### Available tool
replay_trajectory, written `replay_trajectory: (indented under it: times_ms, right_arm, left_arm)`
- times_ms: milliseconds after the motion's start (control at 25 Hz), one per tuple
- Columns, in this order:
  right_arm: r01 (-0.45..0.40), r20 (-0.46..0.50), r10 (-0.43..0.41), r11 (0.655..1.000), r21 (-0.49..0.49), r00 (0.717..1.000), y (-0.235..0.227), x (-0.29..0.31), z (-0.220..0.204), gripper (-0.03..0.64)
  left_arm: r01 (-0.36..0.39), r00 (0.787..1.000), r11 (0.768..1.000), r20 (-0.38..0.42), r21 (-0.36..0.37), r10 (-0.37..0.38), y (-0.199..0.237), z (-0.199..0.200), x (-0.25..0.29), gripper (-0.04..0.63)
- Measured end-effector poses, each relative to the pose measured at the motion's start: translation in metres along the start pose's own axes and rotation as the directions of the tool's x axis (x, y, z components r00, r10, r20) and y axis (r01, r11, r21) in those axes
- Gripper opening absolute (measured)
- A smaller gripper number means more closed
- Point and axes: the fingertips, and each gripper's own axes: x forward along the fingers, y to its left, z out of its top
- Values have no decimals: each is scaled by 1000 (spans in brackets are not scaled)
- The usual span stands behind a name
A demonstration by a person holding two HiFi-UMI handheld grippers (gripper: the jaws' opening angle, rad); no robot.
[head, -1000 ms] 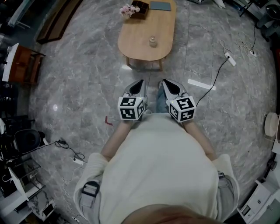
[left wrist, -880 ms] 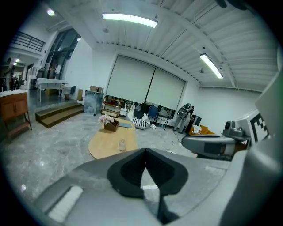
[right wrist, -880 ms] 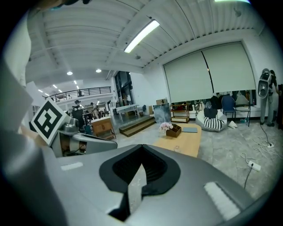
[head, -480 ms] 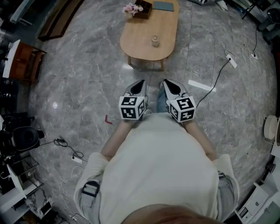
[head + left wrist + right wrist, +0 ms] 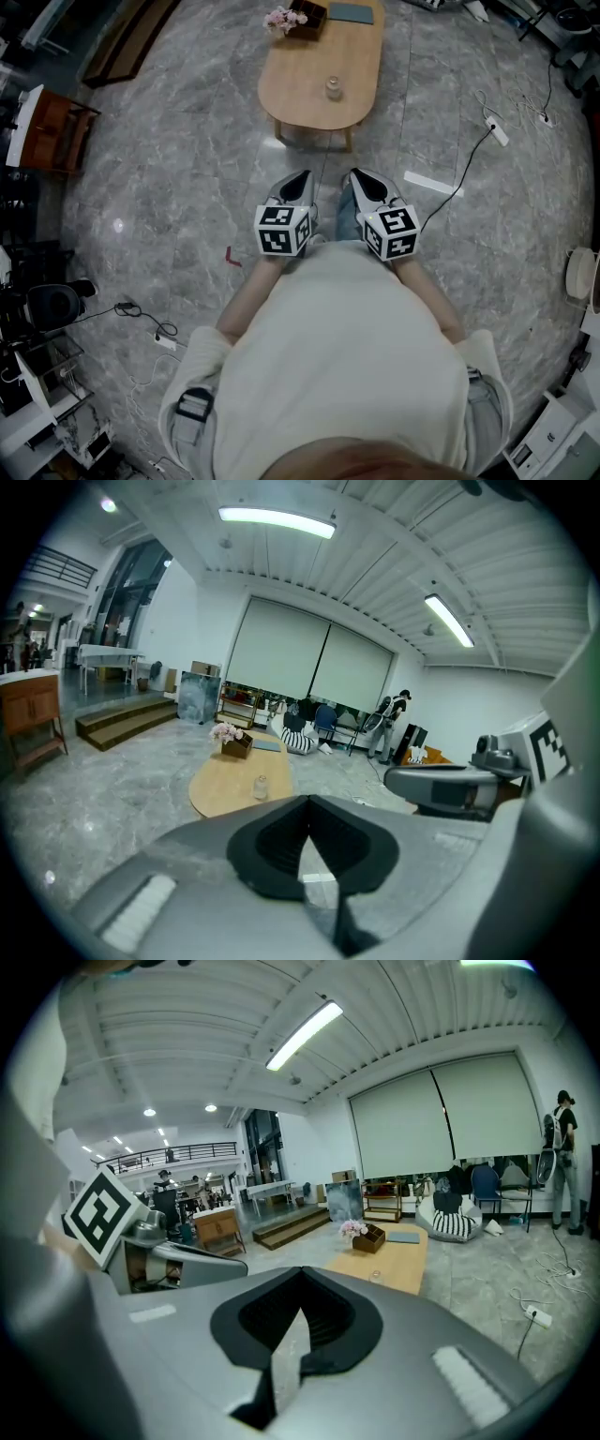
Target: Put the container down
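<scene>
Over the last second almost nothing changes; the left gripper (image 5: 298, 180) and the right gripper (image 5: 357, 178) sit in the same spot in front of the person's chest, and only the table (image 5: 300, 98) drifts a touch in the head view, which reads as a small nod of the camera and not a move of the furniture; for the task this suggests a pause, not a placing motion. The container (image 5: 332, 89), a small clear jar, stands upright on the table, straight ahead of both grippers and well apart from them; in the left gripper view it shows a little left of that gripper's jaw line, in the right gripper view a little right of its jaw line; beyond it, further from the grippers, a box of pink flowers (image 5: 292, 17) stands at the far end of the table. Both grippers are clenched on nothing: each gripper view shows its own tips meeting with only floor behind them; so the container looks already put down, or else not yet fetched; which of these I cannot tell. As for pose, the two grippers are held side by side, close together, pointing forward toward the table and tilted slightly down; the marker cubes face the person, forearms bent, elbows out at either side of the body.
</scene>
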Motion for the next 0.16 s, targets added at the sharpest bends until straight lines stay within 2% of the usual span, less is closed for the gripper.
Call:
replay_trajectory:
  times_ms: [160]
  right_arm:
    - [-1, 2, 1, 1000, 0, 1000, 1, 0, 2, -2]
  left_arm:
    - [-1, 1000, 1000, 1, -1, 1, 1, 2, -1, 3]
